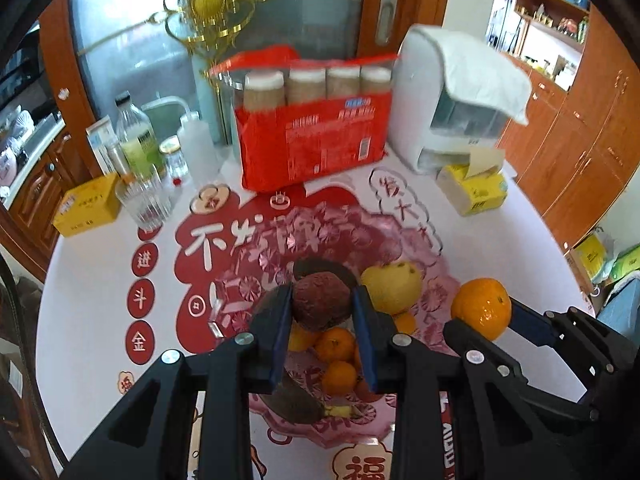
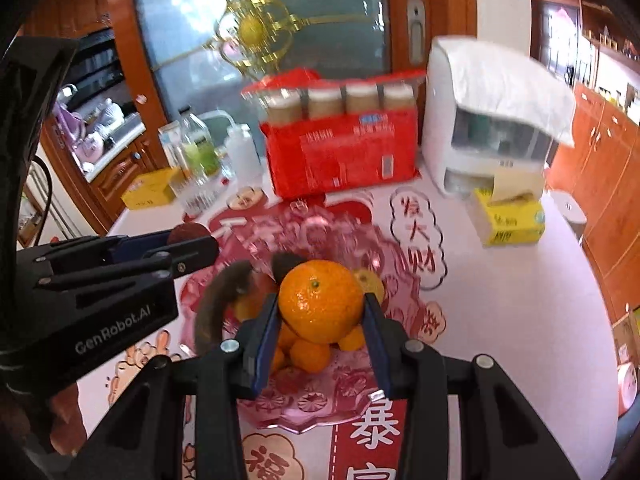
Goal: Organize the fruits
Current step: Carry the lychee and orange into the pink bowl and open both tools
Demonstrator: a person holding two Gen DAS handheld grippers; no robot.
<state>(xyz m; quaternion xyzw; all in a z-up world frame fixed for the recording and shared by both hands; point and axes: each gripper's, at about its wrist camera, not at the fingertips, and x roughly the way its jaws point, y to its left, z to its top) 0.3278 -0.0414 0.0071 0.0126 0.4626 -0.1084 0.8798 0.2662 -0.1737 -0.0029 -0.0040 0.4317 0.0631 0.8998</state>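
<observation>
Left claw [image 1: 322, 312] pinches a dark brown fruit [image 1: 320, 300] | right claw [image 2: 320, 320] pinches an orange [image 2: 320, 300] | both over the pink plate [image 2: 320, 412] (already crowded) | lower gently into gaps before releasing.

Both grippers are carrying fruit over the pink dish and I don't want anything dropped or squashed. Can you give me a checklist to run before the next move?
1. Left gripper shut on the dark purple-brown fruit: ok, pads on both sides.
2. Right gripper shut on the mandarin: ok, held between the pads.
3. Both fruits above the pink glass dish: ok.
4. Free spot in the dish: cannot tell; small mandarins, a yellow pear and a browned banana already fill the middle.
5. Grippers apart from each other: ok, side by side with a gap.
6. Picture sharp enough to judge height: not ok, background blurred.
</observation>
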